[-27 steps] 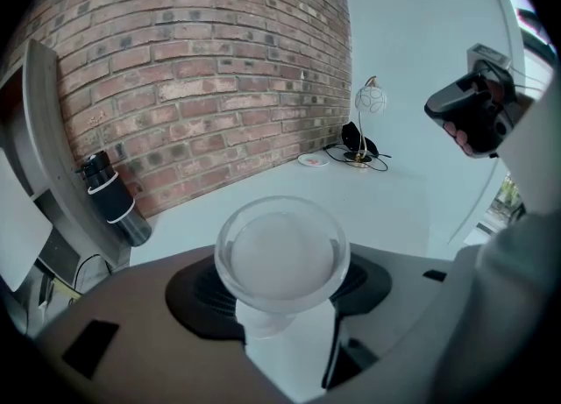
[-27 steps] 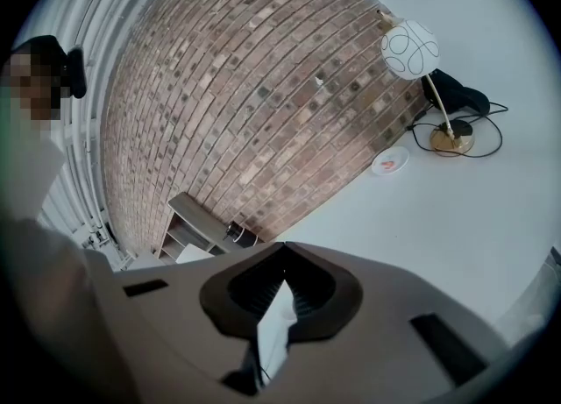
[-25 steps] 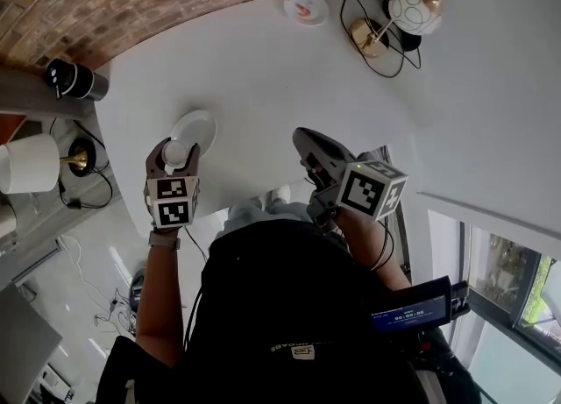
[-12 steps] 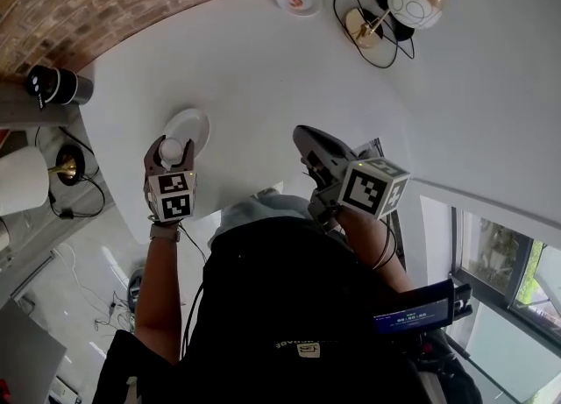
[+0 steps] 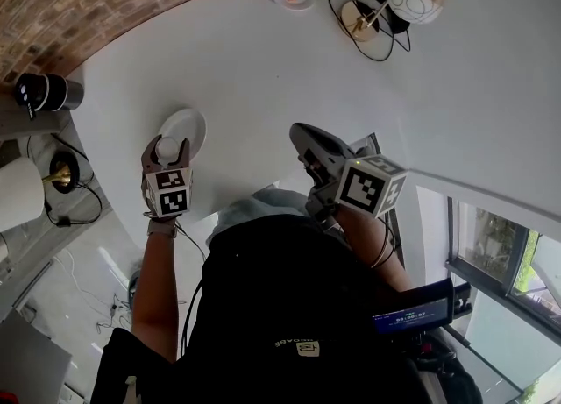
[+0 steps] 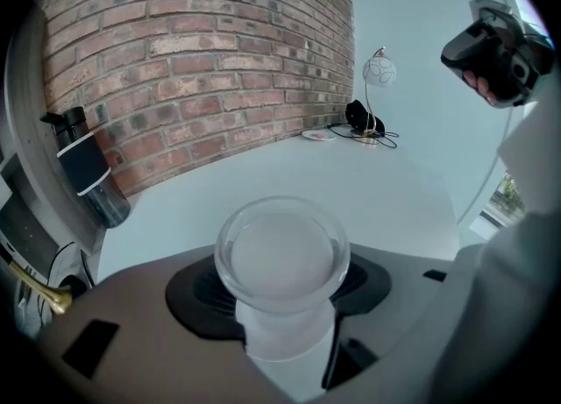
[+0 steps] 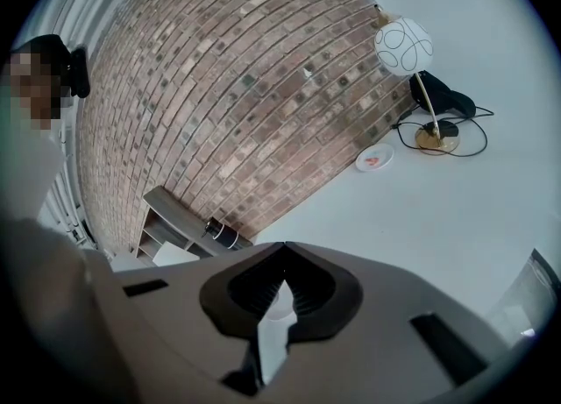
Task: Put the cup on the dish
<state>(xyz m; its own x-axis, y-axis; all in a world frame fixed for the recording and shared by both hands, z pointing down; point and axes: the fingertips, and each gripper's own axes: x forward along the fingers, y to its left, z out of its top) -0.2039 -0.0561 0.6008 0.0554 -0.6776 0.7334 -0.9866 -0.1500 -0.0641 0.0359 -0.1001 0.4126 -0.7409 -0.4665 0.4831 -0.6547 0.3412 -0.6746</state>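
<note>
My left hand-held gripper [image 5: 166, 143] clamped the cup [image 6: 282, 260] by the dish [image 5: 190, 123]; the right hand-held gripper [image 5: 298, 134] was closed, empty.

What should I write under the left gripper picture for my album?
Left gripper holds a clear cup, with a white table and brick wall ahead.

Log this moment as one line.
left gripper: shut on cup | cup: at near edge of dish, not yet released | right gripper: shut, empty
</note>
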